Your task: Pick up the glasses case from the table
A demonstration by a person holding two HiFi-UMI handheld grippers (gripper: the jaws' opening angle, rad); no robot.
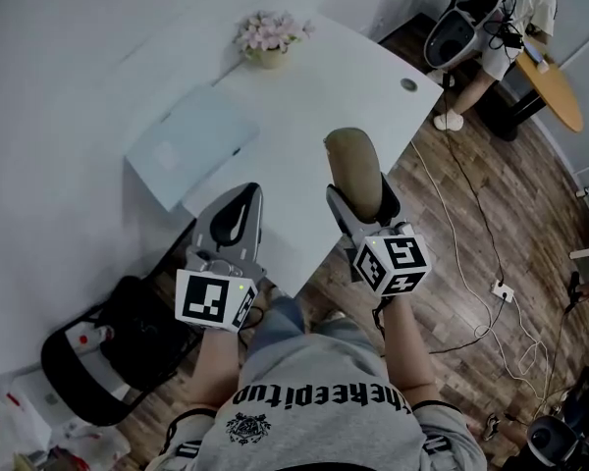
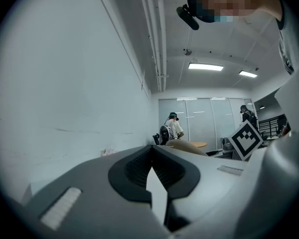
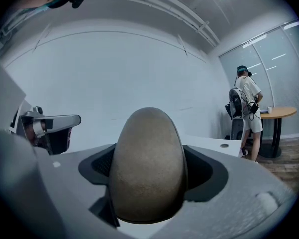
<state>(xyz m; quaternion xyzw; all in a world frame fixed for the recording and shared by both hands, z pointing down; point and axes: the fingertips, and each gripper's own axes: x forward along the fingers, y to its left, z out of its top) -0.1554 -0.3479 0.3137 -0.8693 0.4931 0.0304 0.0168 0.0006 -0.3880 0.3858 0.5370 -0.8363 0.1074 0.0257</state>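
Head view: the right tool (image 1: pixel 365 202) holds the tan glasses case (image 1: pixel 353 160) over the white table's (image 1: pixel 324 67) near edge, with the left tool (image 1: pixel 233 214) beside it. Left gripper view: its jaws are pressed together, empty. Right gripper view: the jaws pinch the case on both sides.

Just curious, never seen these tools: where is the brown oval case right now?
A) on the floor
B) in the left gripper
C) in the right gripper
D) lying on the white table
C: the glasses case sits clamped between the jaws of the right gripper.
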